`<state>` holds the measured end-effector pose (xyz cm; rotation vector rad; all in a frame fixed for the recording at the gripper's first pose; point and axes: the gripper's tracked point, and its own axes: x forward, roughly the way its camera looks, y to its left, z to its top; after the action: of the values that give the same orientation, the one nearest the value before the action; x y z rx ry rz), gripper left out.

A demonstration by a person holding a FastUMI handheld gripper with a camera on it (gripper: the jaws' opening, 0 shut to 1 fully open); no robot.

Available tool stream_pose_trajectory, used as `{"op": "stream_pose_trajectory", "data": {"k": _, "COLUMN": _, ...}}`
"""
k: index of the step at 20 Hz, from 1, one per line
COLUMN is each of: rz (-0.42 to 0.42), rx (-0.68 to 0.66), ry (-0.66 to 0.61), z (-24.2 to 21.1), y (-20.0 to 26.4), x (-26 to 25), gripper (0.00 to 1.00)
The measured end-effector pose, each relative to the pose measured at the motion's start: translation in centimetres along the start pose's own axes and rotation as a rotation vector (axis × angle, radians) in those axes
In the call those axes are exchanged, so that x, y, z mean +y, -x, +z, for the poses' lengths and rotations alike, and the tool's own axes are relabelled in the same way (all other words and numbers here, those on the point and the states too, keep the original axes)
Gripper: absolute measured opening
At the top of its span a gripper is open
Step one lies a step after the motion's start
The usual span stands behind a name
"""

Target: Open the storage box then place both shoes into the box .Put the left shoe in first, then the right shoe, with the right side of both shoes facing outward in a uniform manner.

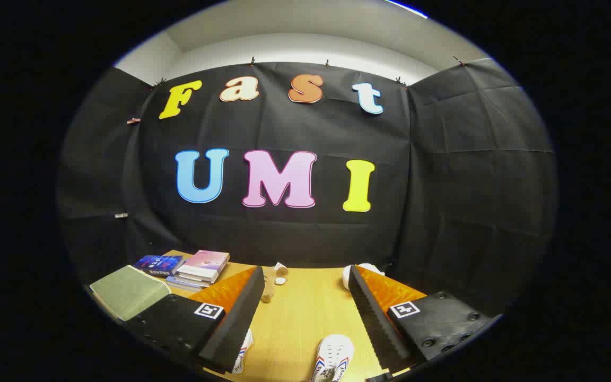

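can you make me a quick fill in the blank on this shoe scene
1. The gripper fingers stand ____ with nothing between the pads.
2. The white shoe lies on the ____ table.
3. The stack of books lies beside the ____ book.

Missing: open; wooden; green

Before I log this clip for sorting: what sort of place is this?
Likely a staged recording booth, not a home: black cloth wall, wooden table with stacked books and white shoes. The gripper is open above the table.
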<state>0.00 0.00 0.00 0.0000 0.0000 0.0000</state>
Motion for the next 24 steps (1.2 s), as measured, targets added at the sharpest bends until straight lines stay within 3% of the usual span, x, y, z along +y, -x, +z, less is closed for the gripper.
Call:
{"op": "stream_pose_trajectory", "data": {"k": 6, "rz": 0.051, "rx": 0.023, "ry": -0.060, "z": -0.6, "y": -1.6, "x": 0.1, "gripper": 0.97}}
{"op": "stream_pose_trajectory", "data": {"k": 11, "rz": -0.023, "rx": 0.053, "ry": -0.054, "z": -1.5, "y": -0.5, "x": -0.4, "gripper": 0.98}}
{"op": "stream_pose_trajectory", "data": {"k": 19, "rz": -0.113, "rx": 0.063, "ry": -0.065, "z": -2.0, "y": 1.3, "x": 3.8, "gripper": 0.99}}
{"op": "stream_pose_trajectory", "data": {"k": 24, "rz": -0.100, "rx": 0.084, "ry": -0.107, "z": -2.9, "y": 1.2, "x": 7.6, "gripper": 0.99}}
